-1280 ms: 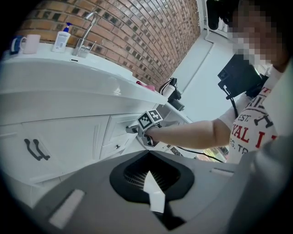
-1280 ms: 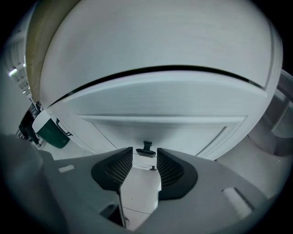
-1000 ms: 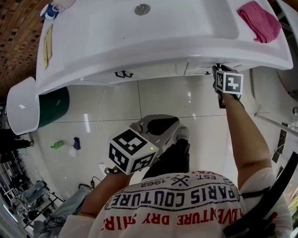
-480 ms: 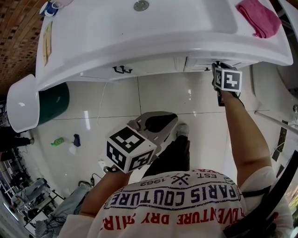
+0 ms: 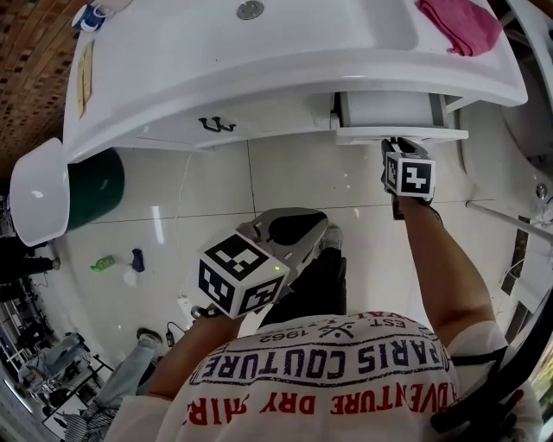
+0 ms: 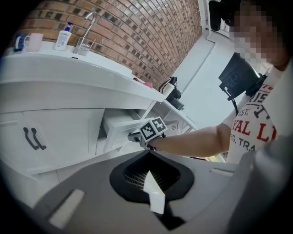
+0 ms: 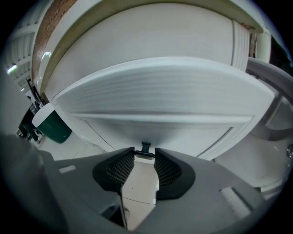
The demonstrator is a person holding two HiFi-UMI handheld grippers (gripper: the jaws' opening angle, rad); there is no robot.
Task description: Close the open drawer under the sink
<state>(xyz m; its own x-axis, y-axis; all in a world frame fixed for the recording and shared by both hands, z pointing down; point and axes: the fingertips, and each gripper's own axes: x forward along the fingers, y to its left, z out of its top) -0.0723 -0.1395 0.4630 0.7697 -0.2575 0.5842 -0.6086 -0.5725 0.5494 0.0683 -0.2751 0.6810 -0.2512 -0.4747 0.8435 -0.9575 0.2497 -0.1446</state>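
Head view bright, light even. I see glare spots on glossy floor tiles (image 5: 302, 186); sink (image 5: 216, 60) nearly blown white. Soft shadow under sink rim over drawer (image 5: 384, 108). Gripper views heavy fisheye, black vignetted corners, near foreground blurred. Right gripper view: drawer front streaky, soft; drawer handle (image 7: 145, 147) dark silhouette.

Drawer (image 5: 397, 110) sticks out under sink (image 5: 216, 78) right end, its handle (image 7: 145, 150) between right gripper (image 5: 399, 145) jaws at the front; cabinet door pulls (image 5: 216, 126) left of it; cloth (image 5: 462, 24) on sink's right rear corner; bin (image 5: 97, 192) on floor below sink's left end; left gripper (image 5: 292, 226) well apart, nearer the person.
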